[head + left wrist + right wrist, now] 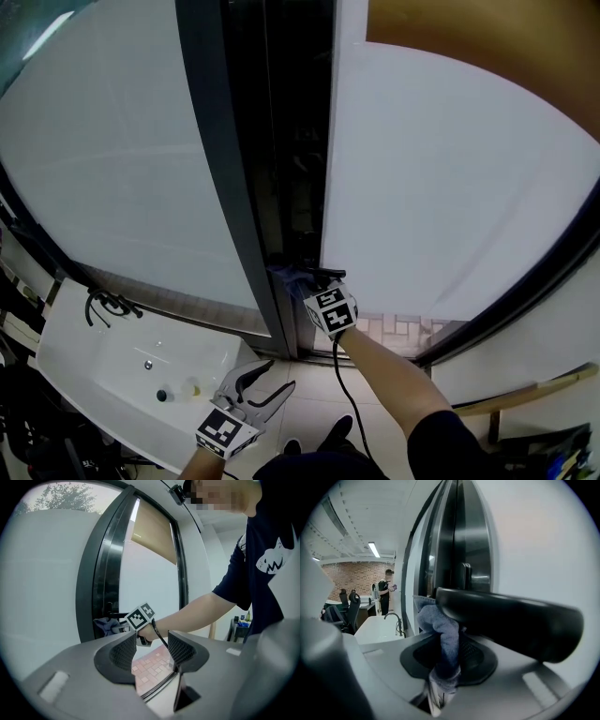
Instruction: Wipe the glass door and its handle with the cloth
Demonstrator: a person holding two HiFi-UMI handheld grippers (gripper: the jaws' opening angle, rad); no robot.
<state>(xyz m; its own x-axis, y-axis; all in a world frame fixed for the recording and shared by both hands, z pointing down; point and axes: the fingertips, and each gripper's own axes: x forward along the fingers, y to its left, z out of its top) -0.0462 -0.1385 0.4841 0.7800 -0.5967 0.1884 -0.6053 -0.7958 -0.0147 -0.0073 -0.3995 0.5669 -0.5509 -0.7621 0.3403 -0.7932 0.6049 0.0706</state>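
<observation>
Left gripper (279,375) hangs released beside white sink (103,361); right gripper (306,279) clenches blue cloth (284,277) at dark door frame (222,159).

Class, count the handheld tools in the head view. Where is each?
2. The left tool, open, is beside the white sink; the right tool grips the blue cloth at the glass door.

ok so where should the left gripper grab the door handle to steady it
Probably the bare stretch of the handle, away from the end where the right gripper holds the cloth. The bar lies roughly level, so the open left gripper would come straight at it, one jaw above, one below.
</observation>
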